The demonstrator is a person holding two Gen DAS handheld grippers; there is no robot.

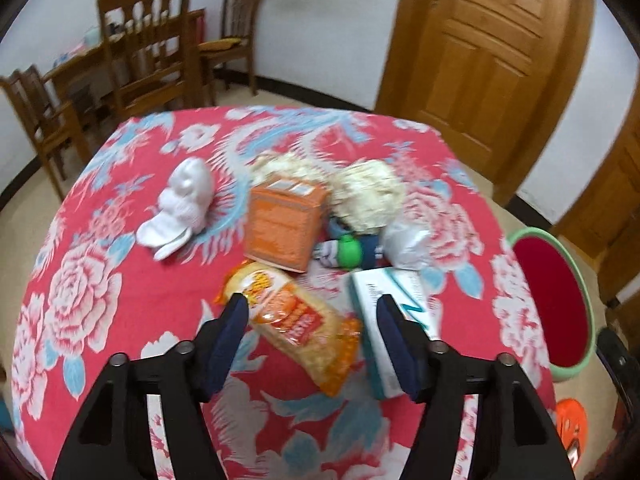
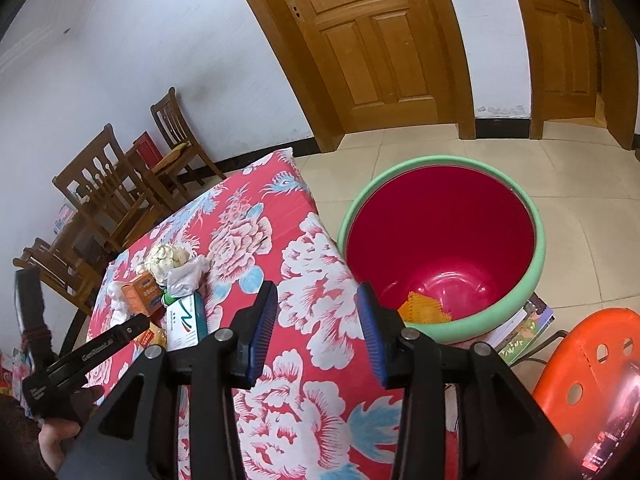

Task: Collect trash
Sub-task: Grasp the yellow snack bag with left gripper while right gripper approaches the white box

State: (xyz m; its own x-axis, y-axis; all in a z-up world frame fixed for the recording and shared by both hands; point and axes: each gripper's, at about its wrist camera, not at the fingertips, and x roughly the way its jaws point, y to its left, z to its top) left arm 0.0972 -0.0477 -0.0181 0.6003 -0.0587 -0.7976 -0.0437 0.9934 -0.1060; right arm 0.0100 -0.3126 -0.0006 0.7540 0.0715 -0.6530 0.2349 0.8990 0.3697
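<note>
Trash lies on the red floral tablecloth (image 1: 80, 280): an orange snack bag (image 1: 296, 320), an orange box (image 1: 284, 224), a white-and-teal box (image 1: 394, 320), a green-capped bottle (image 1: 348, 252), crumpled tissue (image 1: 408, 240), two pale crumpled wads (image 1: 368, 192) and a white sock (image 1: 180, 204). My left gripper (image 1: 312, 308) is open, its jaws on either side of the snack bag just above it. My right gripper (image 2: 316, 312) is open and empty over the table's edge beside the red bin with green rim (image 2: 532, 280), which holds an orange wrapper (image 2: 424, 308).
Wooden chairs (image 1: 148, 40) and a table stand behind the table. Wooden doors (image 2: 372, 40) line the far wall. An orange plastic stool (image 2: 588, 364) stands at the right, and books (image 2: 524, 328) lie under the bin. The left gripper also shows in the right wrist view (image 2: 132, 330).
</note>
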